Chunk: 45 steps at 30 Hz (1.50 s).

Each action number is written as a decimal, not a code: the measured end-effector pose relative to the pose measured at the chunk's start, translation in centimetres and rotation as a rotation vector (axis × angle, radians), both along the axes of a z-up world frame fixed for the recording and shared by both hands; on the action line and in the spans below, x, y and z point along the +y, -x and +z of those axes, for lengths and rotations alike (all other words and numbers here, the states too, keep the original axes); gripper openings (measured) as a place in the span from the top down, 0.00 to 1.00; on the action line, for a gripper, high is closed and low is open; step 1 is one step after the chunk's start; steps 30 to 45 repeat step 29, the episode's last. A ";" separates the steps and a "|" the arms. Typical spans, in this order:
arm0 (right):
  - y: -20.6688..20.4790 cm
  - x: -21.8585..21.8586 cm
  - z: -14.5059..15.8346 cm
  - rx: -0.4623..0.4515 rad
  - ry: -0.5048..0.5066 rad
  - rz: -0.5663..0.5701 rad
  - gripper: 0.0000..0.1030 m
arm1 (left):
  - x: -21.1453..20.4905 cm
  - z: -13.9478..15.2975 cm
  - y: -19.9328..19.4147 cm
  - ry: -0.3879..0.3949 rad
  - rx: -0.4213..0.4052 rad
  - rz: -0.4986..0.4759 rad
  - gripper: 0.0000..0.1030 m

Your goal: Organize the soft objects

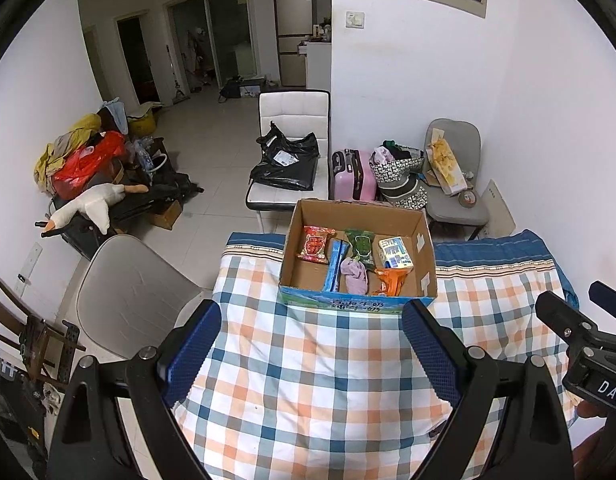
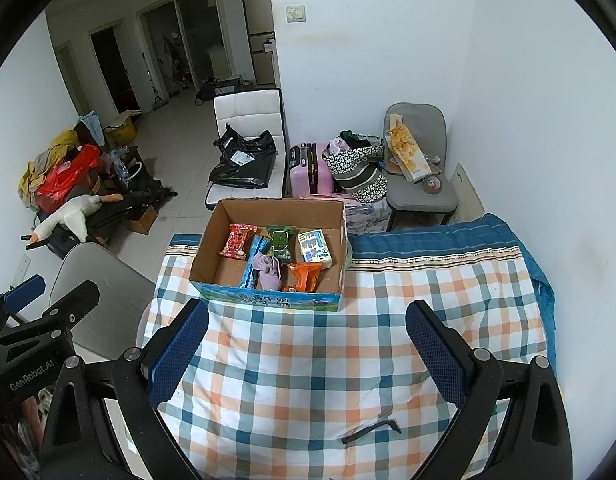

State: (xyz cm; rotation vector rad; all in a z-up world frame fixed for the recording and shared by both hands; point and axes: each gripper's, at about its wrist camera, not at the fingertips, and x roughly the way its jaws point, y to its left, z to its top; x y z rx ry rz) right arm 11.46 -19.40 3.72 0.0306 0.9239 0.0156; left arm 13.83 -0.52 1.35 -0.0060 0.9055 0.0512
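An open cardboard box stands on the checked cloth table. Inside lie a red packet, a blue packet, a green packet, a white-blue carton, an orange packet and a lilac cloth. My left gripper is open and empty, held above the cloth in front of the box. My right gripper is open and empty, also in front of the box.
A grey chair stands left of the table. Behind are a white chair with a black bag, a pink suitcase, bags, a second grey chair and a floor pile with a plush goose. A thin black object lies on the cloth.
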 end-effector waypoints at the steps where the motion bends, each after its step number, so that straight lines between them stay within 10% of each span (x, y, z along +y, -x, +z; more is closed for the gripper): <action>1: 0.0 0.0 0.0 0.003 -0.001 0.001 0.02 | -0.1 0.0 0.0 -0.002 0.001 0.000 0.10; 45: 0.1 -0.7 0.1 0.004 0.002 -0.014 0.02 | 0.1 0.0 -0.1 -0.001 0.002 0.004 0.10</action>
